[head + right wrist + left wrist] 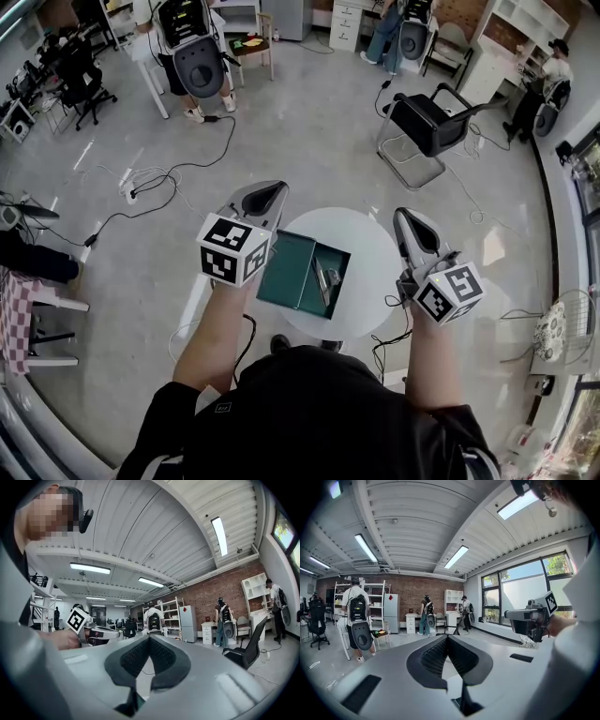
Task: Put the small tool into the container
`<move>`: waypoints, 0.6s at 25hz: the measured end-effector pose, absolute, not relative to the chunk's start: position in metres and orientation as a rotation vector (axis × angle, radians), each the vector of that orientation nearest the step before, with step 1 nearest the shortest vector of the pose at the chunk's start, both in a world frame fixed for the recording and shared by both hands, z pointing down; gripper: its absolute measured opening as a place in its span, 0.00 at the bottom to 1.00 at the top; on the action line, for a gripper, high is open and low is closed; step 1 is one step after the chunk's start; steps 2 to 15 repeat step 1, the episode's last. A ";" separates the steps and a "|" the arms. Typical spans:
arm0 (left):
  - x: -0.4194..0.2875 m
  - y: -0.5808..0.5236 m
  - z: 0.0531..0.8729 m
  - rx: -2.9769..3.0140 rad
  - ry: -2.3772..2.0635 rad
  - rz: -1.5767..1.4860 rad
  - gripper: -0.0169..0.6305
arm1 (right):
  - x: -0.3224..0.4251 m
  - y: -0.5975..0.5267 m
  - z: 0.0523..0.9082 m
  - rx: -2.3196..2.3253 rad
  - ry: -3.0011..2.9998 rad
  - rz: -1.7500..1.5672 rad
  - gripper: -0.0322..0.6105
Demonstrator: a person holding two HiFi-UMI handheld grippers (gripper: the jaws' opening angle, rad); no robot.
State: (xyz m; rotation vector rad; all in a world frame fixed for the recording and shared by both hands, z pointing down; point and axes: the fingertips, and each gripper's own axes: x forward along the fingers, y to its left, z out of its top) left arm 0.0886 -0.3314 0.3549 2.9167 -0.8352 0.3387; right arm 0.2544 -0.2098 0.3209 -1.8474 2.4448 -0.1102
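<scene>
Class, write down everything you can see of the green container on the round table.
The green container is a shallow rectangular box, teal, seemingly painted metal, lying open and askew on the round white table. A small silvery tool lies in its darker right half. The left gripper, held above, hides its left corner.

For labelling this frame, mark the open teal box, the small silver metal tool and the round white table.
Open teal box point(284, 267), head view, bare left panel.
Small silver metal tool point(326, 281), head view, middle of its length.
Round white table point(377, 251), head view, bare top right of the box.
</scene>
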 end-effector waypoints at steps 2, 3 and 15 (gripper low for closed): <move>0.089 -0.331 0.354 2.915 -0.833 0.339 0.04 | 0.256 -0.210 0.319 -1.850 2.442 -0.110 0.06; 0.089 -0.331 0.354 2.915 -0.833 0.339 0.04 | 0.256 -0.210 0.319 -1.850 2.442 -0.110 0.06; 0.089 -0.331 0.354 2.915 -0.833 0.339 0.04 | 0.256 -0.210 0.319 -1.850 2.442 -0.110 0.06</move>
